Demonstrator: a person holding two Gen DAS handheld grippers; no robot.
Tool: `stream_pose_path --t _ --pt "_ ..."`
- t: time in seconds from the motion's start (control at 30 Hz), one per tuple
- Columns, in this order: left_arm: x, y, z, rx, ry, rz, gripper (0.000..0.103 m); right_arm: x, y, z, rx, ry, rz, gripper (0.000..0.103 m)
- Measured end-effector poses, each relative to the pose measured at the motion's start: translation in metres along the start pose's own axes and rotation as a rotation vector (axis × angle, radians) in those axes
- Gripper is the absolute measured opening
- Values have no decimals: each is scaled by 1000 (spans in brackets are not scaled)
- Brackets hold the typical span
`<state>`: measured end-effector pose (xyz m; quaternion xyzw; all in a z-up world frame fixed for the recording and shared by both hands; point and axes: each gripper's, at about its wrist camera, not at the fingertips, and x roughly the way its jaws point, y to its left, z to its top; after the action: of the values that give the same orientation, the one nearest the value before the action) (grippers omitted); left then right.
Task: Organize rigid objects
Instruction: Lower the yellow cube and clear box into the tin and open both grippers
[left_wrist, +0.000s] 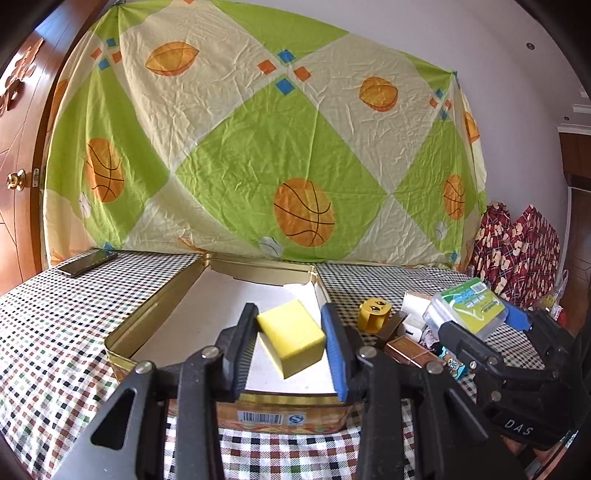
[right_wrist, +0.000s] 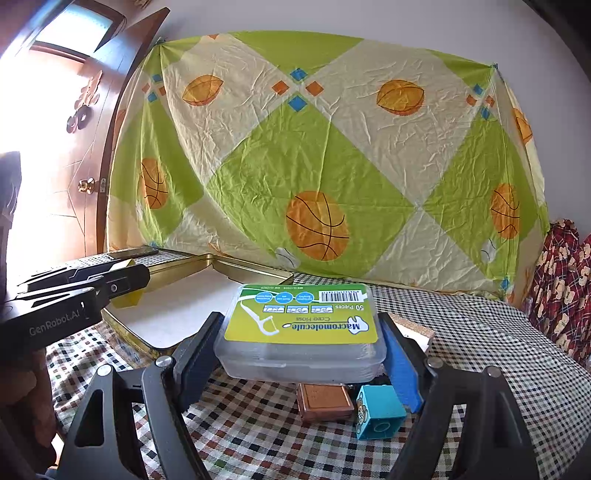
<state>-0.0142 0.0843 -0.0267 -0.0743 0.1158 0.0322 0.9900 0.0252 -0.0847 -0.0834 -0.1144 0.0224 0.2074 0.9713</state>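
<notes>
The left tongs (left_wrist: 290, 345) clench a yellow block (left_wrist: 291, 338) above the open tin (left_wrist: 155, 314) on the desk (left_wrist: 55, 332), apparently to drop it in. The right tongs (right_wrist: 301, 350) grip a floss box (right_wrist: 301, 325). Only the right view shows a blue cube (right_wrist: 378, 411) beneath it.

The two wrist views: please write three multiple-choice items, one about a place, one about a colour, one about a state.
1. Where does the yellow block hang?
A. over the open tin
B. over the phone
C. on the floor

2. What colour is the label on the floss box?
A. red
B. green
C. black

3. What is the right gripper doing?
A. standing open, nothing in it
B. clamping the floss box
C. clamping the yellow block

Answers:
1 A, the tin lies under it.
2 B, green print shows.
3 B, both pads press its sides.
</notes>
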Motion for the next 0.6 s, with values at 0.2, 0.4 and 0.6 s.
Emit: stream_pose_path --t 0.2,0.4,0.6 --pt "0 8 2 -9 3 10 34 6 10 1 -6 22 34 82" --pt "2 21 6 -15 16 21 34 18 21 5 -15 67 93 82" --pt "7 39 13 -26 21 52 34 31 28 12 9 114 164 82"
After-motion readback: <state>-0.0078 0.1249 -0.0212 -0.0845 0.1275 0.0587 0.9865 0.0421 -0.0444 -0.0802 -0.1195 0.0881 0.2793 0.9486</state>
